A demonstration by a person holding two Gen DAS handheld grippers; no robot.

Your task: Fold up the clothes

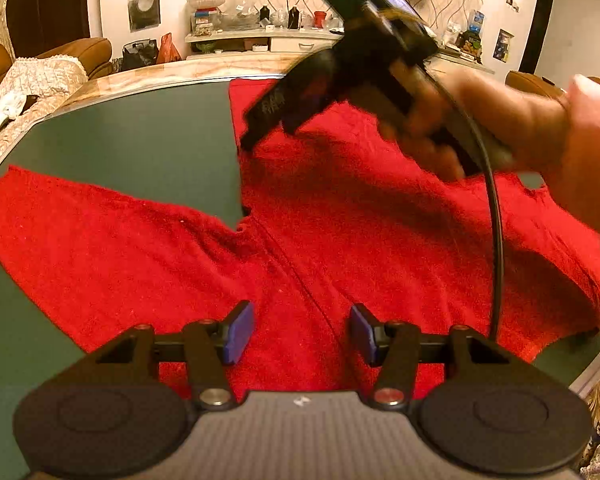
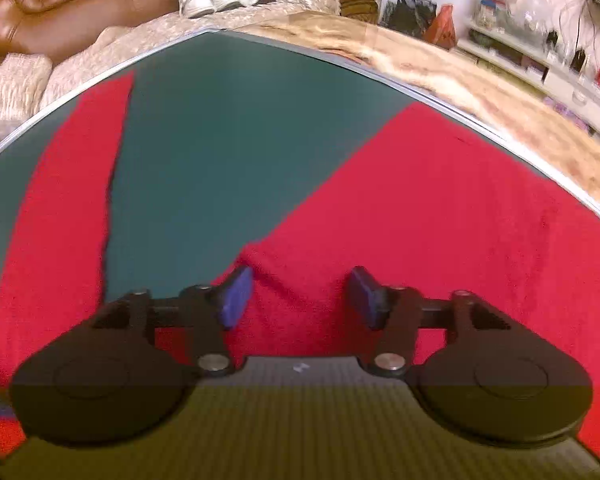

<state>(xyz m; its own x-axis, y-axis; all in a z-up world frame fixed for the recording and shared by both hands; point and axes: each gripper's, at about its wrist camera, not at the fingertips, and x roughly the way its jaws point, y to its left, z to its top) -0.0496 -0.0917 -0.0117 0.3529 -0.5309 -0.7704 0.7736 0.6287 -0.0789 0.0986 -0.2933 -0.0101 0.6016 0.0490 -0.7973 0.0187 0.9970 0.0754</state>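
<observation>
Only the left wrist view shows the right gripper (image 1: 260, 136), blurred, in a person's hand (image 1: 540, 128) above the red sweater (image 1: 340, 220), which lies spread on the green table (image 1: 120, 140), 1 sleeve toward the left edge. Both the right gripper and the left gripper (image 1: 302, 332) tilt downward, jaws apart, gripping nothing.
</observation>
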